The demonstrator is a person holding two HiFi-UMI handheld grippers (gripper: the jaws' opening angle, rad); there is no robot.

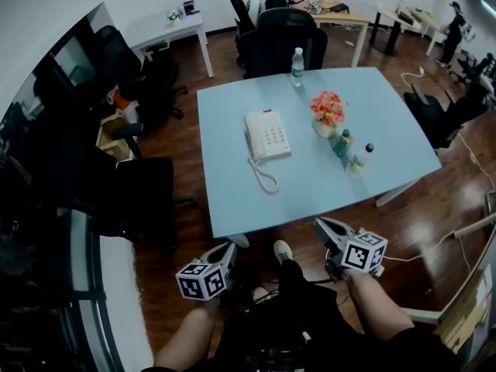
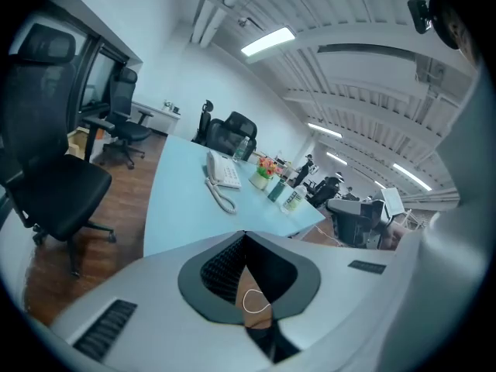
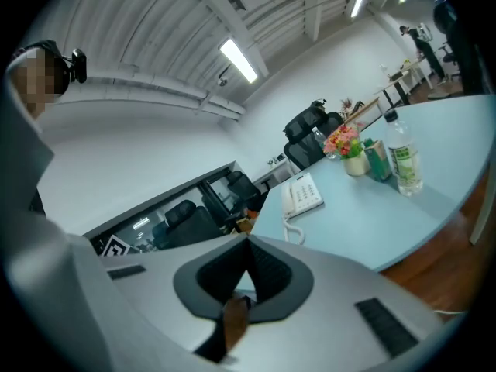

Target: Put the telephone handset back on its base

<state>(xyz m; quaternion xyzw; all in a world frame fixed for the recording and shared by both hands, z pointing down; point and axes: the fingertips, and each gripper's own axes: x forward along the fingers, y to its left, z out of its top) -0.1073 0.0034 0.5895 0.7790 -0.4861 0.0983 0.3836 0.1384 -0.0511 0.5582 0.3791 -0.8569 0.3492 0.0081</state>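
A white telephone (image 1: 266, 136) lies in the middle of the light blue table (image 1: 232, 204). Its handset (image 1: 253, 134) rests along the left side of the base, and the coiled cord (image 1: 264, 175) trails toward me. Both grippers hang below the table's near edge, well short of the phone. My left gripper (image 1: 230, 246) is shut with nothing in it, and so is my right gripper (image 1: 319, 223). The phone (image 2: 225, 172) shows far off in the left gripper view beyond the closed left gripper (image 2: 244, 235). In the right gripper view the phone (image 3: 304, 196) lies past the closed right gripper (image 3: 248, 240).
A flower pot (image 1: 327, 111), a green bottle (image 1: 342, 142) and a tipped clear bottle (image 1: 359, 160) sit right of the phone. A water bottle (image 1: 297, 66) stands at the far edge. Black office chairs (image 1: 132, 196) stand left of and behind the table.
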